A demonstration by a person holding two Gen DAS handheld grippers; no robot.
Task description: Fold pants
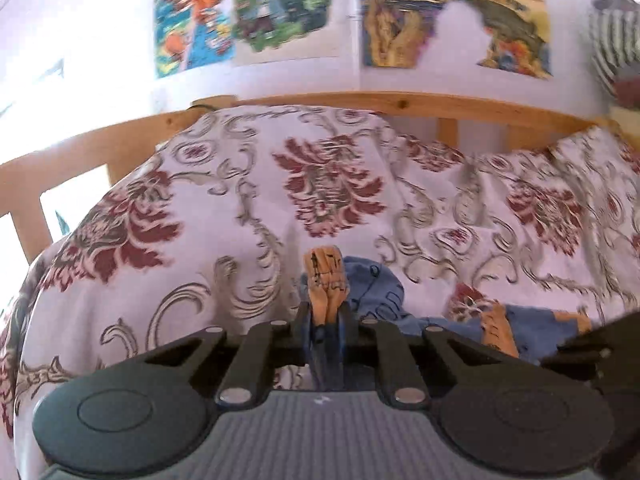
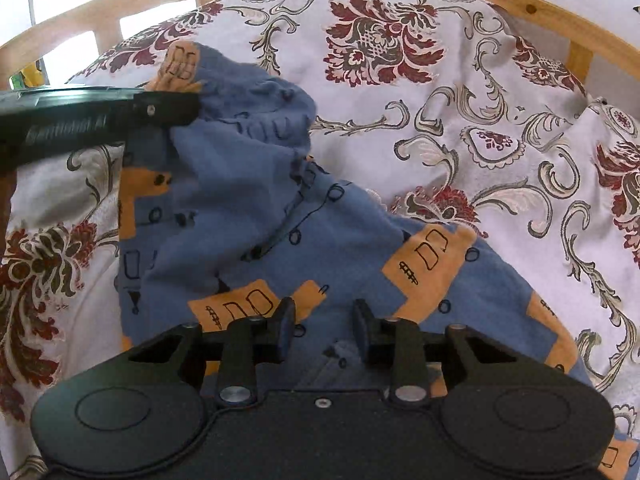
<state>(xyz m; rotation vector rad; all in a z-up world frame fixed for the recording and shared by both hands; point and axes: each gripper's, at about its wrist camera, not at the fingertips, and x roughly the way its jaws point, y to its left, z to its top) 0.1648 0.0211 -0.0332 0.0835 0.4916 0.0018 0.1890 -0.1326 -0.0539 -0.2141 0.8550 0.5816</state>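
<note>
In the right wrist view, the left gripper (image 2: pixel 188 106) reaches in from the left edge, its black body carrying pale lettering too blurred to read with any certainty, its tip clamped on an orange-and-blue fold of the pants (image 2: pixel 256 200). The left wrist view shows the same pinch up close, a bunched strip of that cloth (image 1: pixel 326 292) squeezed between its fingers. The pants, blue with orange patches and black line doodles, lie spread diagonally over the floral bedspread (image 2: pixel 460 128), inside a wooden bed frame (image 2: pixel 532 8). Lower down, the right gripper (image 2: pixel 325 330) hovers over the nearer part of the pants, fingers apart, nothing between them. Cartoon posters (image 1: pixel 248 12) hang on the wall; no text is legible.
</note>
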